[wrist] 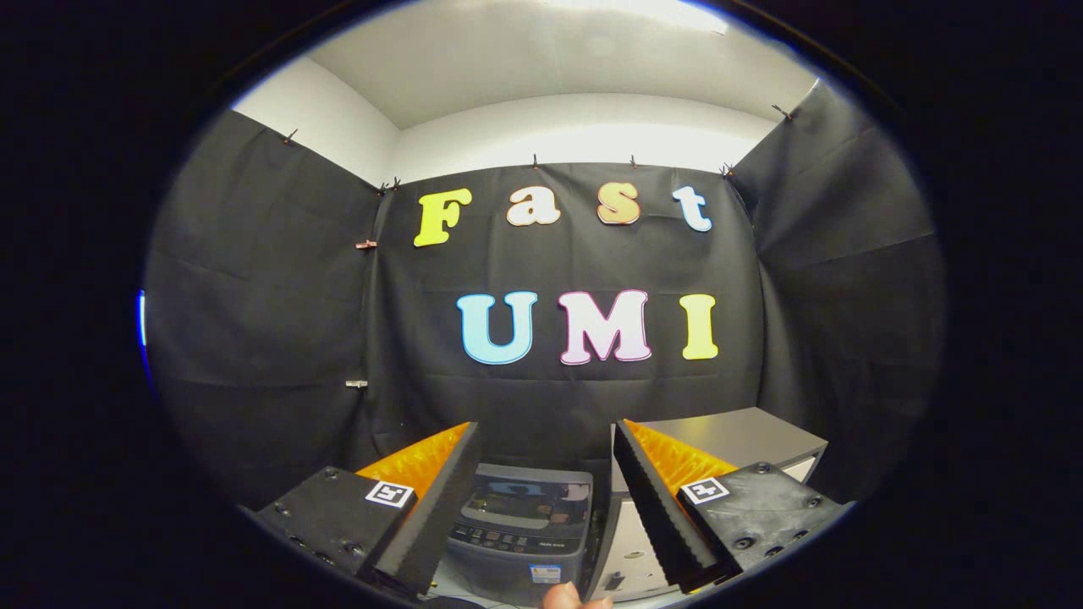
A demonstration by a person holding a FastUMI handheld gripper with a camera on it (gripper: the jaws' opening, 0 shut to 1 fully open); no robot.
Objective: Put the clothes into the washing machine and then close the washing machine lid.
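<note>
- The hand-held gripper (541, 474) is being held wide apart, nothing gripped between its fingers.
- The washing machine (518, 529) is being seen just ahead, lid apparently down (clothes cannot be made out).
- A grey cabinet (736, 440) is standing beside it; the lid should be approached squarely.

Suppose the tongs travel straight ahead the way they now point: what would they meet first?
Probably the washing machine. The tongs are open with nothing between them, and the grey machine, lid down, sits just ahead in the gap. Depth is hard to judge; if they passed above it, the black cloth wall behind comes next.
</note>
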